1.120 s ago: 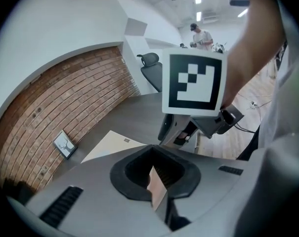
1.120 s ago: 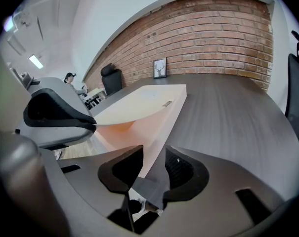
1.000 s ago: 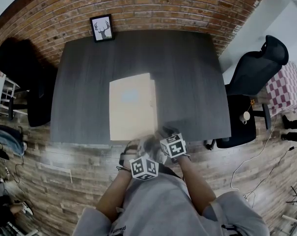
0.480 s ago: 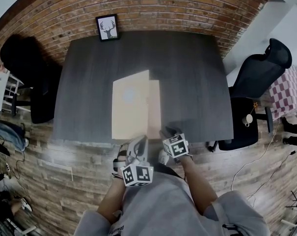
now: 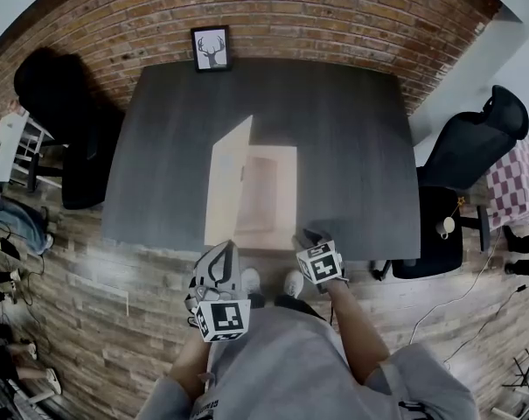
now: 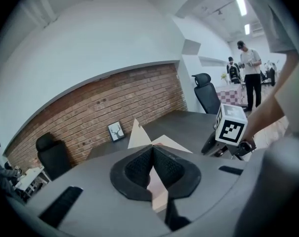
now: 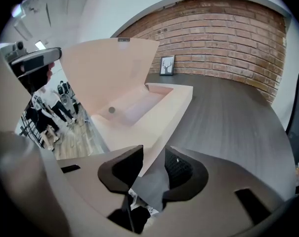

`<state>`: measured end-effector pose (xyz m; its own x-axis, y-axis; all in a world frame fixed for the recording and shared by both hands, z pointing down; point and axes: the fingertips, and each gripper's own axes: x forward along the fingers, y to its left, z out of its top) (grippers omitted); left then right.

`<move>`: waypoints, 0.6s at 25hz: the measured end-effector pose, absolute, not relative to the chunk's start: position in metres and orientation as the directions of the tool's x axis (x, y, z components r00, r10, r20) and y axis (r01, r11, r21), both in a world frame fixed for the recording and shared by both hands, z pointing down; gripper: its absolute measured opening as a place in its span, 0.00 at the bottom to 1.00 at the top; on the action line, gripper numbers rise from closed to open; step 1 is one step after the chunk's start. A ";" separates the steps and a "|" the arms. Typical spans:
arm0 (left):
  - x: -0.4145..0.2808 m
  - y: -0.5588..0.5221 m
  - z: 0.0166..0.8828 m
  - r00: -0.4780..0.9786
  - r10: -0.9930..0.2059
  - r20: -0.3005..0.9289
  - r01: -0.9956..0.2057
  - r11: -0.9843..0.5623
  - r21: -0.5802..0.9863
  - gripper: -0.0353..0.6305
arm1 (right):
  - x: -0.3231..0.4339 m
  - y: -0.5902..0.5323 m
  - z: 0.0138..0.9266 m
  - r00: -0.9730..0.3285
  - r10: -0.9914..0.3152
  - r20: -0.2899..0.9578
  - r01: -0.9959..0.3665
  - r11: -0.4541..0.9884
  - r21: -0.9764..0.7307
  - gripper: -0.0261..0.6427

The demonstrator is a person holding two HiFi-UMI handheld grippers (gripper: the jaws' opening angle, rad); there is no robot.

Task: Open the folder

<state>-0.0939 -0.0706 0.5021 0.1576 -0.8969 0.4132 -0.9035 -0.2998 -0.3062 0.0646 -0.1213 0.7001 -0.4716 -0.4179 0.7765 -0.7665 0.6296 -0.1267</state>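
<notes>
Within the last second the left gripper point(image 5: 226, 248), jaws pressed together on the near edge of the cover point(image 5: 230, 180), had swung it from lying low on the folder point(image 5: 271, 192) to standing almost upright along the folder's left side. The folder looked about half open, with the cover due to fall further left. The right gripper point(image 5: 306, 237), at the folder's near right corner, had its jaws slightly apart astride that corner.

The folder lay on a dark table point(image 5: 159, 147). Left of the folder stood a black chair point(image 5: 63, 103), beyond it a framed deer picture point(image 5: 212, 48) against a brick wall point(image 5: 334, 16), and right of it an office chair point(image 5: 474, 147).
</notes>
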 end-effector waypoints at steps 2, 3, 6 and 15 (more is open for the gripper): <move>-0.109 -0.069 0.497 0.117 -0.907 0.405 -0.916 -0.256 -0.308 0.06 | 0.064 -0.121 0.700 -0.469 -0.415 0.779 -0.763 0.635 -0.121 0.21; -0.117 -0.068 0.495 0.099 -0.910 0.402 -0.923 -0.235 -0.305 0.06 | 0.064 -0.122 0.700 -0.468 -0.414 0.781 -0.761 0.638 -0.118 0.22; -0.138 -0.066 0.490 0.054 -0.918 0.394 -0.949 -0.170 -0.267 0.06 | 0.063 -0.122 0.700 -0.463 -0.411 0.785 -0.754 0.649 -0.105 0.21; -0.199 -0.059 0.494 -0.080 -0.922 0.378 -0.988 0.023 -0.155 0.06 | 0.062 -0.123 0.700 -0.438 -0.409 0.801 -0.743 0.666 -0.067 0.21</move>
<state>-0.1992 -0.0590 0.4937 -0.0802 -0.9224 0.3779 -0.9877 0.0226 -0.1546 0.0616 -0.1227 0.7003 -0.4385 -0.4085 0.8005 -0.7429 0.6661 -0.0670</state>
